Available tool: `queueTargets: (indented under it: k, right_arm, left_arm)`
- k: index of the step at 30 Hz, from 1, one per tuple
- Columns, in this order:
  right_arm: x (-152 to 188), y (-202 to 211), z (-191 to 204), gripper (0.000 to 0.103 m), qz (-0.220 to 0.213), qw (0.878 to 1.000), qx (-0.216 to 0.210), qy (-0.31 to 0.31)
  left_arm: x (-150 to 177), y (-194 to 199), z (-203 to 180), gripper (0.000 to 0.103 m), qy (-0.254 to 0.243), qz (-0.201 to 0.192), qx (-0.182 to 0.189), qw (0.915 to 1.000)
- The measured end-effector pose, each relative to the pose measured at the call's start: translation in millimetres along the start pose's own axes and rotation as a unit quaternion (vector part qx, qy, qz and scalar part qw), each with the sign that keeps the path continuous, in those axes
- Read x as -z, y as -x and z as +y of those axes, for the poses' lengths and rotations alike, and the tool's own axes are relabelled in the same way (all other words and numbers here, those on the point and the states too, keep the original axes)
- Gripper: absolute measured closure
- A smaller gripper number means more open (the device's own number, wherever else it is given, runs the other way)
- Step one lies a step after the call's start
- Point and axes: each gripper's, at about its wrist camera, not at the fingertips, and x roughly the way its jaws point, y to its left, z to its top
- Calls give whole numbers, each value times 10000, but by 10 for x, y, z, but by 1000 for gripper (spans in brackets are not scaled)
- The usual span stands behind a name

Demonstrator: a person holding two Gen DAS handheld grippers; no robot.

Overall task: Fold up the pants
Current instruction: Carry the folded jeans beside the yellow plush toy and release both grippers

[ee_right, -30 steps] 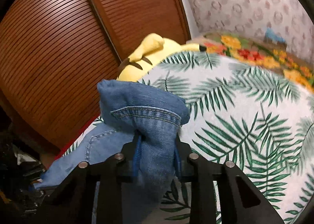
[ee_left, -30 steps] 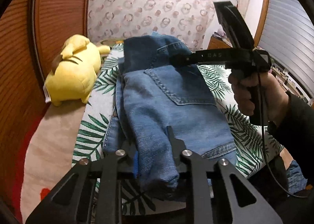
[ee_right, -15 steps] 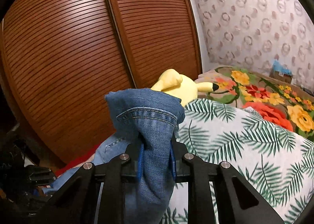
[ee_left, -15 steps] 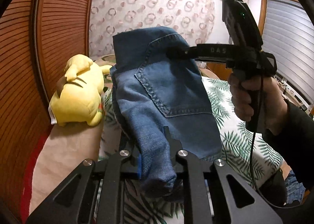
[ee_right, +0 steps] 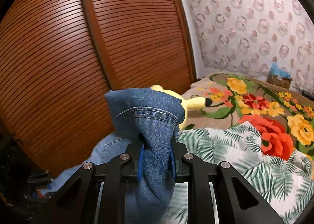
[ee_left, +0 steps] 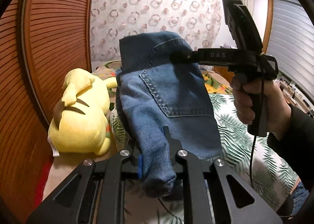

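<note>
Left wrist view: the jeans [ee_left: 166, 94], which lay flat on the leaf-print bedspread [ee_left: 241, 137] a second ago, now hang clear above its near edge, beside the yellow plush toy [ee_left: 80, 114]. The left gripper [ee_left: 153, 157] is clamped narrow on a bunched denim edge; the right gripper [ee_left: 176, 57] pinches the upper edge by the back pocket, and in the right wrist view its jaws [ee_right: 157, 157], just closing slightly further, squeeze a hemmed fold. Judged: the lift frees the cloth for carrying over into the next fold.
</note>
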Motion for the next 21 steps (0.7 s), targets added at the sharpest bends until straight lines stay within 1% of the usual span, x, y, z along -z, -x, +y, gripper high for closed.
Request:
queueTargets:
  k: [4, 6, 7, 8, 10, 11, 13, 17, 21]
  right_arm:
    - [-36, -269, -193, 82, 152, 9998, 53, -123]
    - [-29, -422, -271, 80, 299, 9994, 91, -138]
    - [-32, -497, -304, 77, 407, 9989, 208, -143]
    - [-43, -589, -325, 72, 568, 9974, 426, -93]
    - [-24, -725, -355, 67, 797, 9948, 636, 29]
    - [-16, -750, -381, 62, 800, 9949, 617, 14]
    - [-32, -762, -416, 56, 744, 9952, 633, -28]
    - [-71, -674, -408, 54, 558, 9964, 640, -28]
    - [-24, -476, -403, 54, 308, 9964, 785, -52]
  left_arm:
    - [-62, -261, 60, 87, -51, 184, -31, 9998]
    - [-46, -356, 76, 87, -65, 277, -59, 9996]
    - [-27, -410, 89, 87, -65, 340, -75, 9994]
    - [-7, -463, 106, 87, -43, 412, -55, 9991]
    - [50, -567, 153, 87, 40, 595, -14, 9982]
    - [76, -606, 171, 87, 71, 645, -35, 9979]
    - [130, -661, 194, 86, 119, 724, -71, 9973]
    - [169, -696, 200, 86, 160, 774, -138, 9968]
    - [199, -714, 219, 86, 201, 784, -150, 9966]
